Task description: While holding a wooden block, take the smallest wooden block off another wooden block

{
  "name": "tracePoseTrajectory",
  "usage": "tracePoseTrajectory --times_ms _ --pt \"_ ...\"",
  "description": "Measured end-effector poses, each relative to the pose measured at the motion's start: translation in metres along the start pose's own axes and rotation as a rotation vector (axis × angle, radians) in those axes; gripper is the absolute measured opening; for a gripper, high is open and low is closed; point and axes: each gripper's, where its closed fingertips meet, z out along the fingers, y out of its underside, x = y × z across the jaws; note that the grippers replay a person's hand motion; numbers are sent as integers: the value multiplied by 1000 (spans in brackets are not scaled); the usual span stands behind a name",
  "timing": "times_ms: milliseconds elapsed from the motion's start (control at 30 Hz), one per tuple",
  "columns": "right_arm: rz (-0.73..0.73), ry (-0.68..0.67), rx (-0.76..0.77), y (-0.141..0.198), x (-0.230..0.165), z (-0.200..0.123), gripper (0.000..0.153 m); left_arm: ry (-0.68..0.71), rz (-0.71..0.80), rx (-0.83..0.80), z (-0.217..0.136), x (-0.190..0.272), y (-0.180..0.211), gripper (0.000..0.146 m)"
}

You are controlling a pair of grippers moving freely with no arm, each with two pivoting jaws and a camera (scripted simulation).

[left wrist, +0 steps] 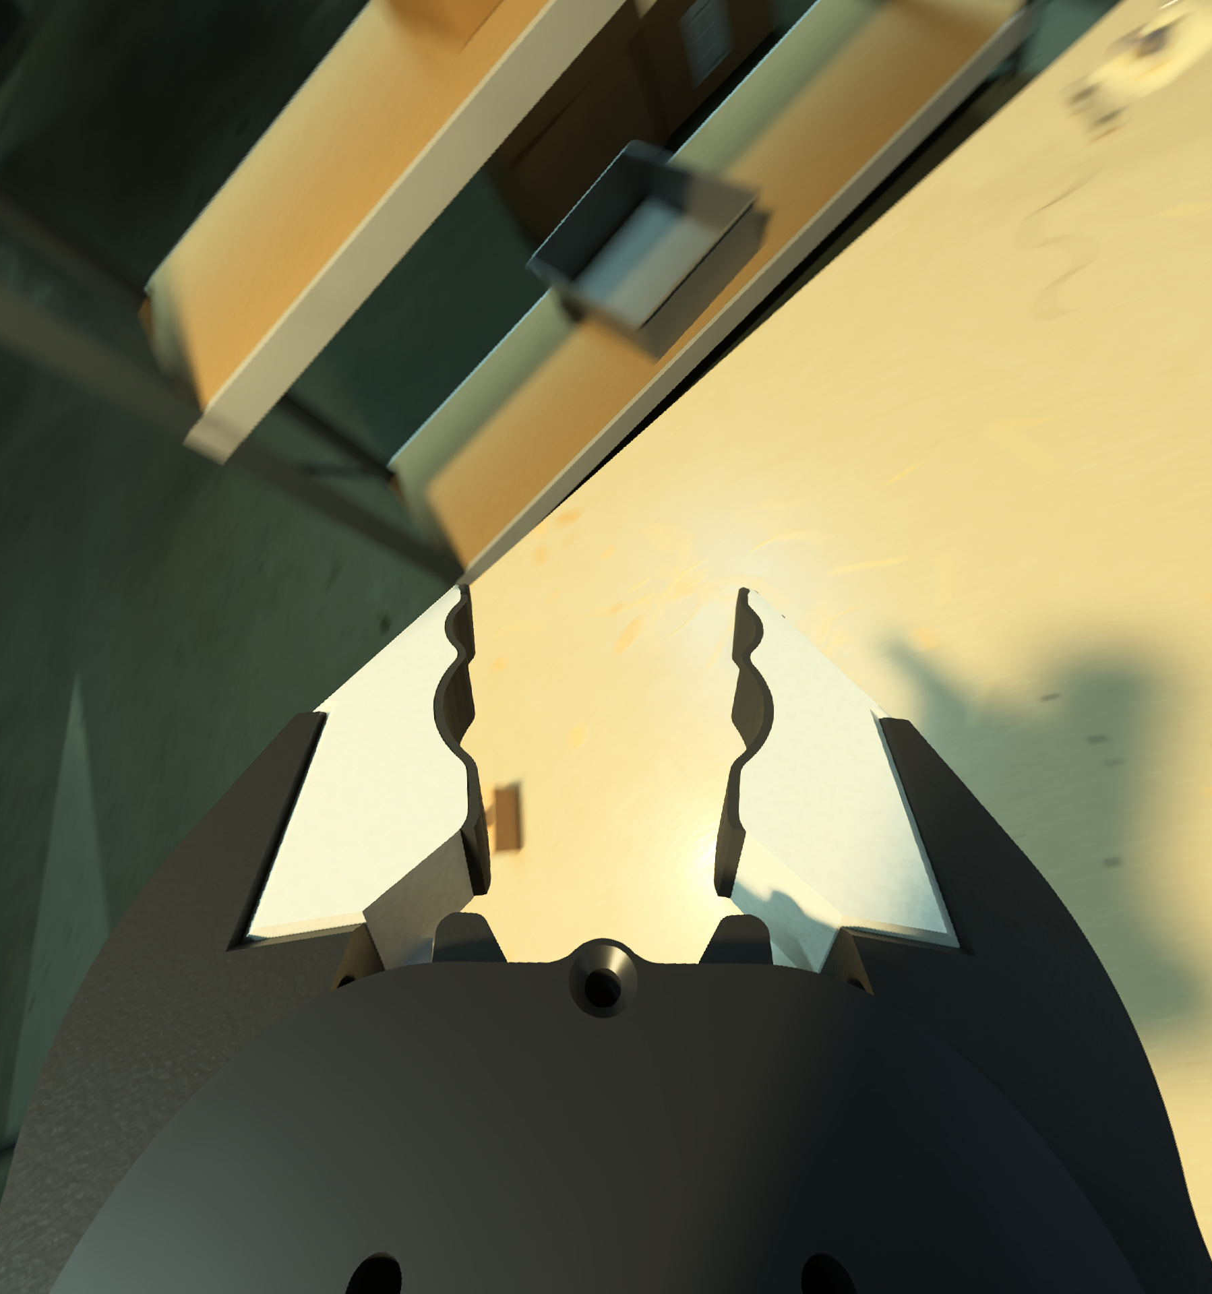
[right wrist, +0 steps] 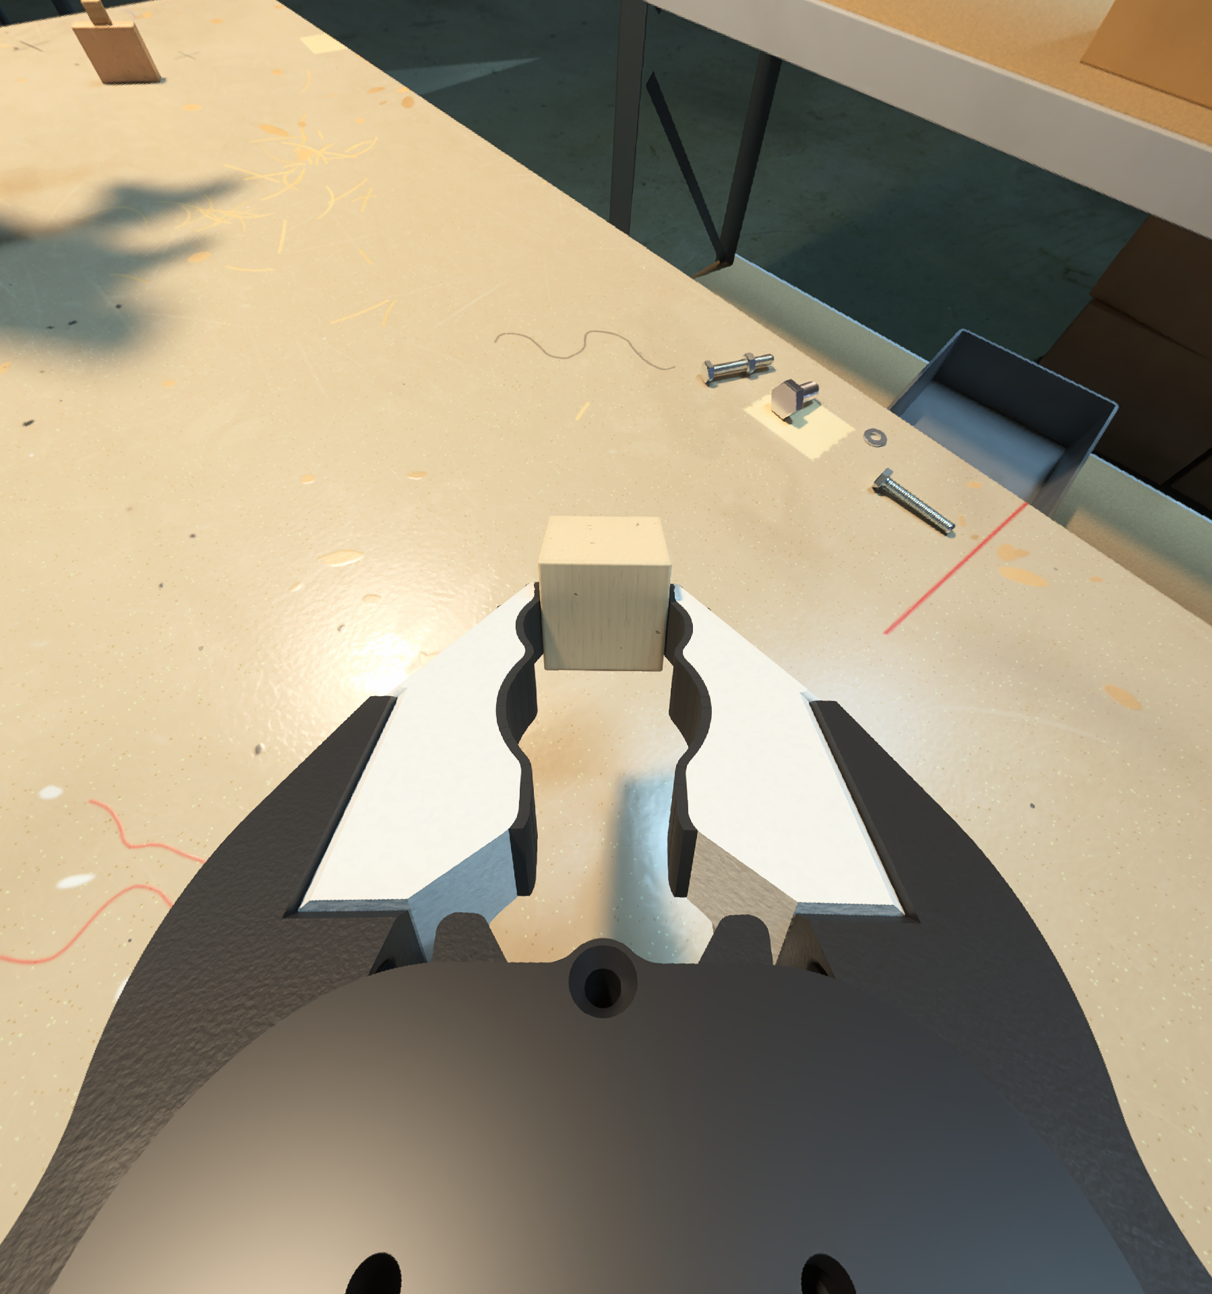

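Note:
My right gripper [right wrist: 603,596] is shut on a pale wooden cube [right wrist: 602,616], held at the fingertips over the table [right wrist: 309,434]. Far off at the top left, a brown wooden block [right wrist: 121,57] stands on the table with a much smaller wooden block [right wrist: 97,10] on top of it. My left gripper [left wrist: 603,592] is open and empty over the table [left wrist: 939,455]. A small brown wooden piece [left wrist: 509,816] shows between its fingers, close to the left finger and partly hidden by it. I cannot tell which block it is.
Two bolts [right wrist: 736,365] [right wrist: 915,503], a short bolt [right wrist: 796,398] and a washer [right wrist: 875,437] lie near the table's right edge. A grey bin [right wrist: 1002,413] hangs beyond that edge; it also shows in the left wrist view [left wrist: 649,245]. Another bench [right wrist: 1009,77] stands across the gap.

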Motion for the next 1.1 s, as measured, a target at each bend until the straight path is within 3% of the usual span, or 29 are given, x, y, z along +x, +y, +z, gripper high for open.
tracePoseTrajectory --times_ms 133,267,367,467,567,700,1100 --pt "3 -4 -5 1 -1 2 33 -55 -184 -198 17 -73 79 79" --pt "2 -6 -12 3 -1 4 33 -19 -328 -308 41 -104 145 76" --pt "11 -10 -24 7 0 6 33 100 -374 -359 51 -98 170 65" --pt "16 -13 -41 10 1 8 33 193 -371 -452 63 -91 191 42" --pt "14 -16 -55 13 1 10 33 314 -400 -454 75 -79 200 20" --pt "9 -17 -69 15 0 12 33 374 -429 -418 82 -73 203 7" --pt "-19 -35 -49 7 -9 10 33 317 -482 -359 61 -72 192 5"
